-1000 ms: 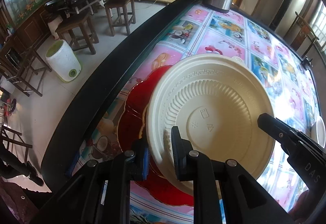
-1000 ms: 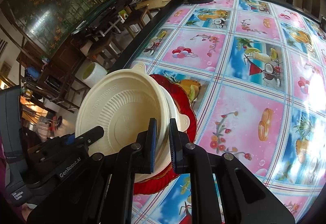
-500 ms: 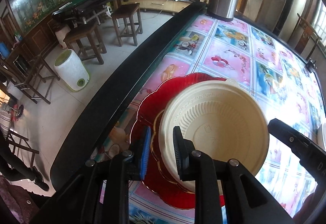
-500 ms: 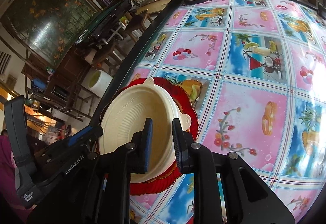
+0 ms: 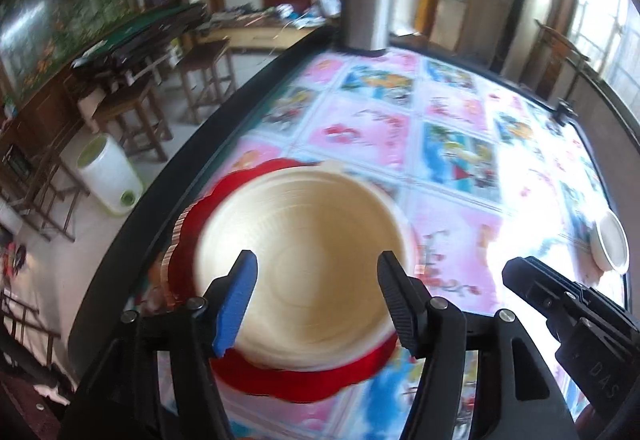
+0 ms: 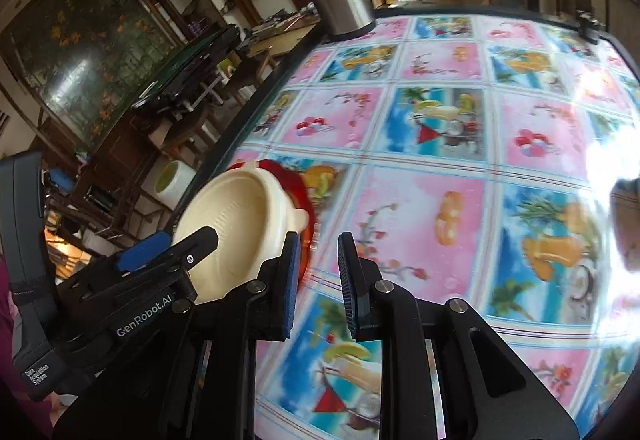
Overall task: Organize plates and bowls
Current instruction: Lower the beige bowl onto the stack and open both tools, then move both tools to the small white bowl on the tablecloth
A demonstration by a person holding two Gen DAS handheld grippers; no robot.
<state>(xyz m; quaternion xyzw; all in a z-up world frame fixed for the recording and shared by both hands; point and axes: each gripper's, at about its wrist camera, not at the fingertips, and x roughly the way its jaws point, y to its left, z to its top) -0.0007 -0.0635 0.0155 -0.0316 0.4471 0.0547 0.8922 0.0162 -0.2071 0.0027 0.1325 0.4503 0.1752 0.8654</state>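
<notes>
The left gripper (image 5: 314,274) is standing wide, its 2 jaws having just been opening, and nothing is pressing against its ribbed black pad or its blue one; the cream bowl (image 5: 304,260) is lying below and between them, free. That bowl is 1 round, ridged plastic piece with a small tab at 12 o'clock, sitting inside 1 glossy red plate (image 5: 288,384) with a scalloped edge, near the table's (image 5: 248,108) dark rim at 9 o'clock. The right gripper (image 6: 316,272) is parted only narrowly, gripping nothing, hanging over the shiny patterned tablecloth (image 6: 420,208) with the bowl at its 10 o'clock. 1 small white bowl (image 5: 610,240) is sitting at 3 o'clock, and 1 brushed steel cylinder (image 5: 366,0) is standing at 12 o'clock.
</notes>
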